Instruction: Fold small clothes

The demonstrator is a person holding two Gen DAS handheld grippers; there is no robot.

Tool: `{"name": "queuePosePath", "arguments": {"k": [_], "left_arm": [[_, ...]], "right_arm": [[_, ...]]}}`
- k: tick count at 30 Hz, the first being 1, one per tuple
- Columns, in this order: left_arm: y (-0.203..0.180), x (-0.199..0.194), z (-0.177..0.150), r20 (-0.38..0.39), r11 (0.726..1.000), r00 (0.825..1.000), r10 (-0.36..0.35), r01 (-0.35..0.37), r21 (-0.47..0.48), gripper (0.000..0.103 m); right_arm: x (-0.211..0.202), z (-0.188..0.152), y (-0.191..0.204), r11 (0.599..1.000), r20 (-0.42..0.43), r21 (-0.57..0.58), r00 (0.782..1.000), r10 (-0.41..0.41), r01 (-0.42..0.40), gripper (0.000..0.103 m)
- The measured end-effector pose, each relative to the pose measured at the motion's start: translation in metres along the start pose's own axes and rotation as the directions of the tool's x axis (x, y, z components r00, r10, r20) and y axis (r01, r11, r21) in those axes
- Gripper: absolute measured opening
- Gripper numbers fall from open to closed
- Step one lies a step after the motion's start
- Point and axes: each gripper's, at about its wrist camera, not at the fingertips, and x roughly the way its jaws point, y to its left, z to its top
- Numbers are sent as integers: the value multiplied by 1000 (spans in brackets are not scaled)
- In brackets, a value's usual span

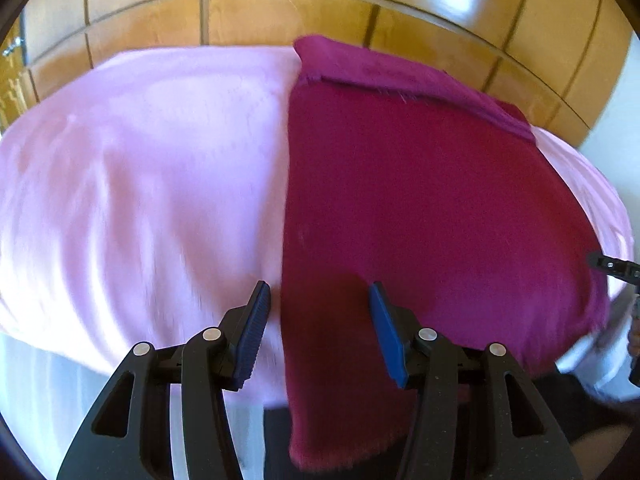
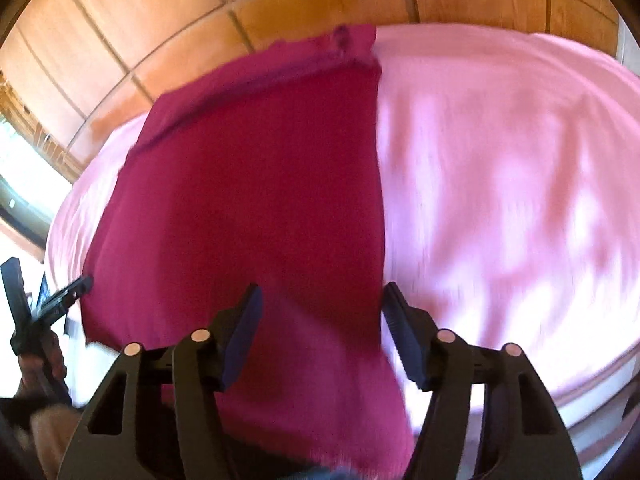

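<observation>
On the left, the pale pink bedspread [image 1: 140,168] lies bare over the bed. The left gripper [image 1: 316,292] hangs above the near edge with its jaws apart, pressing nothing, straddling the left edge of the dark magenta knitted garment [image 1: 420,200]. That garment lies flat on the spread, its near end drooping over the bed's edge and its far end folded back. The right gripper [image 2: 320,292] hangs over its right edge, also parted and empty. Orange-brown floor tiles [image 1: 280,20] show beyond.
</observation>
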Motion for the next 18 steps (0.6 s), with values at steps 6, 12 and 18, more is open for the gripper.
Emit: {"name": "queuePosePath", "arguments": {"k": [6, 12, 18], "left_arm": [[0, -3, -13, -79, 996, 993, -93, 92, -5, 7], [14, -21, 20, -13, 951, 957, -288, 285, -116, 6], [21, -13, 80, 100, 892, 911, -399, 411, -187, 6]], "right_arm": [[-3, -22, 3, 999, -101, 5, 994, 43, -43, 16], [-21, 12, 6, 979, -42, 37, 978, 202, -201, 9], [-21, 64, 3, 943, 87, 109, 948, 305, -314, 9]]}}
